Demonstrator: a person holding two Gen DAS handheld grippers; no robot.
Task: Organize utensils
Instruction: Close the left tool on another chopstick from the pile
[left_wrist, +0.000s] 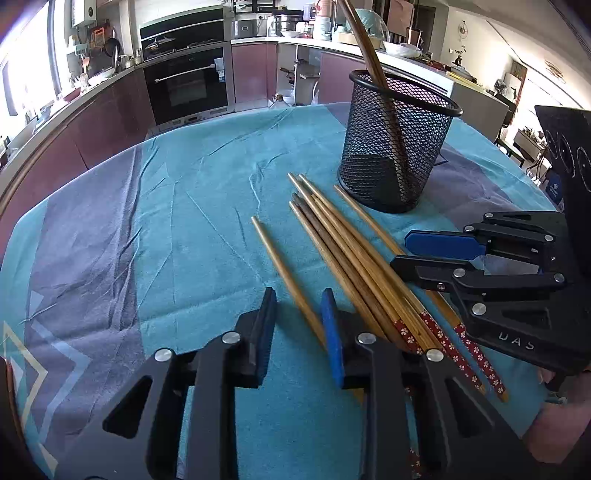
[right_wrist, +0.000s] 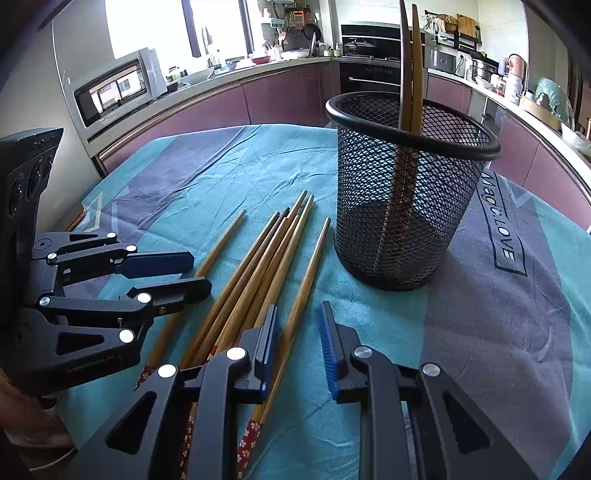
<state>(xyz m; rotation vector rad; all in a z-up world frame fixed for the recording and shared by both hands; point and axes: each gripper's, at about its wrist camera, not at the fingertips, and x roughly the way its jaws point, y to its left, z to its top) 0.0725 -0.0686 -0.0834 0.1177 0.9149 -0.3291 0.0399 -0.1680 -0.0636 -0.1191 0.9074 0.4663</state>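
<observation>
Because the chopsticks (left_wrist: 343, 258) lie loose on the surface (left_wrist: 184, 206), near the mesh cup (left_wrist: 397, 147) holding two already, they look light, stiff and prone to roll; grip mid-shaft. The left tool (left_wrist: 299, 325) straddles one stick, the right tool (right_wrist: 299, 343) another, neither visibly clamped. Open cloth lies left.

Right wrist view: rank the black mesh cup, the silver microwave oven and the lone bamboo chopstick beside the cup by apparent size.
1. Black mesh cup, largest.
2. Silver microwave oven, though distance shrinks it.
3. Lone bamboo chopstick, long but thin, smallest.
</observation>
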